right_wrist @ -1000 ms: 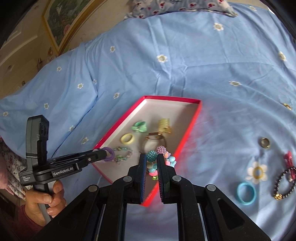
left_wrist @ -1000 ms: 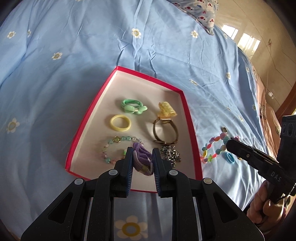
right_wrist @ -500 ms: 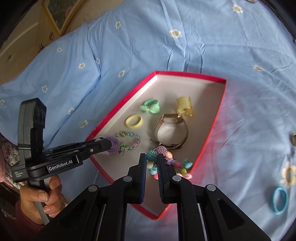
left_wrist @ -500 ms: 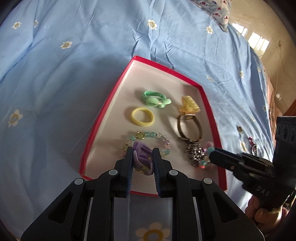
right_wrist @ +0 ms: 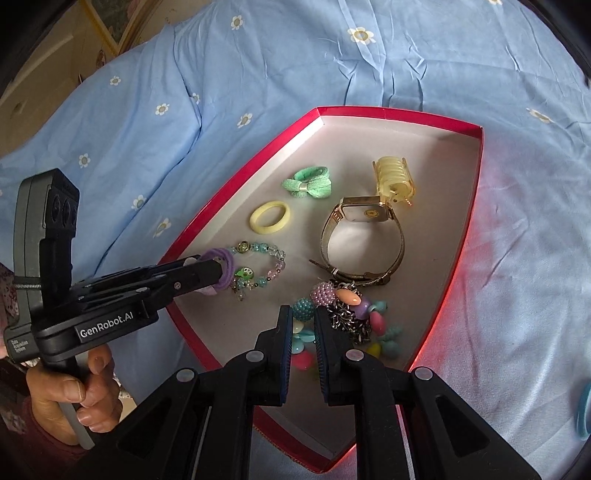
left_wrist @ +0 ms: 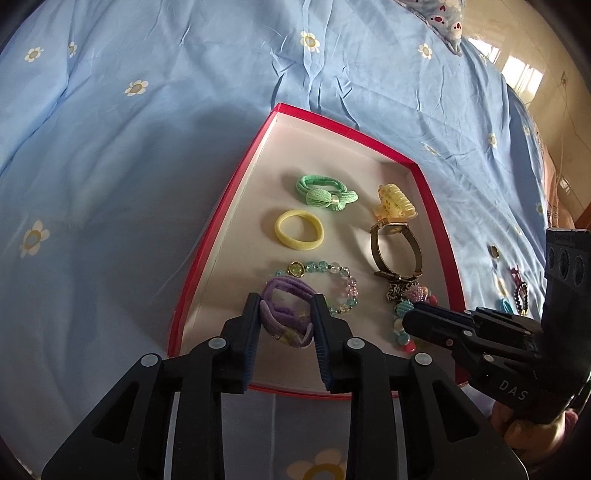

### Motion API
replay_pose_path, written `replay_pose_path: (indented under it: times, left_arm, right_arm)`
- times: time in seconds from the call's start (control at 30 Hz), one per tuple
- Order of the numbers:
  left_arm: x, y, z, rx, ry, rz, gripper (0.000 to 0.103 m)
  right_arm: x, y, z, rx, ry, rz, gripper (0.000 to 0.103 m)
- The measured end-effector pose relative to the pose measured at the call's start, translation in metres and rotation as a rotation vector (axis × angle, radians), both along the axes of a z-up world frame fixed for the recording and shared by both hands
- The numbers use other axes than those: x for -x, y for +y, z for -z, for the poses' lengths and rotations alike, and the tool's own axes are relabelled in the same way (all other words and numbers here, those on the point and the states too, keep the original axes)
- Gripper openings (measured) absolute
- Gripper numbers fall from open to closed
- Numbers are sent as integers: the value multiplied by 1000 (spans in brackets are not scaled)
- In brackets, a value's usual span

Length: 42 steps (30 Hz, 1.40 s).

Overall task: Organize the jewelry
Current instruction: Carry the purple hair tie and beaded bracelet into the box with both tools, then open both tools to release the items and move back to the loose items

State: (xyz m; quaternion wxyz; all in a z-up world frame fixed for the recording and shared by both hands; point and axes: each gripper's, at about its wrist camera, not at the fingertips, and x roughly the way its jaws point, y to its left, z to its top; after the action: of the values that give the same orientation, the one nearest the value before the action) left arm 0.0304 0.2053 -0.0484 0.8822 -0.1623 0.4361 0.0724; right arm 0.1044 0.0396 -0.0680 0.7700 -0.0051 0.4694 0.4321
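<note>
A red-rimmed box [left_wrist: 221,206] [right_wrist: 469,236] lies on the blue bedspread. My left gripper [left_wrist: 286,314] is shut on a purple hair tie [left_wrist: 284,295], low over the box's near left part, above a bead bracelet [left_wrist: 340,280]. It also shows in the right wrist view [right_wrist: 218,273]. My right gripper [right_wrist: 303,325] has its jaws a little apart around a colourful bead bracelet [right_wrist: 354,314] that rests on the box floor by a dark chain piece. In the box also lie a green bow tie [left_wrist: 325,192], a yellow hair tie [left_wrist: 299,229], a yellow claw clip [left_wrist: 393,201] and a gold watch [left_wrist: 397,251].
More jewelry lies on the bedspread right of the box: a small ring [left_wrist: 494,252], a dark bead bracelet [left_wrist: 522,302] and a blue hair tie [right_wrist: 583,413]. A patterned pillow [left_wrist: 439,18] lies at the far edge. The bed's right edge drops to a tiled floor.
Both grippers moved over the box and lower. The left jaws have spread a little on the purple hair tie. The right gripper's bead bracelet now rests on the box floor.
</note>
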Motion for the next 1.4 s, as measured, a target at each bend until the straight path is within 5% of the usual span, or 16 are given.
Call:
replay_pose_path:
  times: [0.2,0.33,1.03,1.4]
  left_arm:
    - [2,-2,-3,-15,2,-7,33]
    - [3,-4,-4,-27,7,-6,36]
    - [21,-10,-26,-60,-7,0,52]
    - [5,-55,-32,-31,-21,80,54]
  right_arm:
    - [0,-4,-5,-22,11,10,18]
    - [2,-12,-12,-45,3,23,31]
    - [9,-66,-43,-131,-29,133,34]
    - [8,-126,-44,-118,-42,259,38]
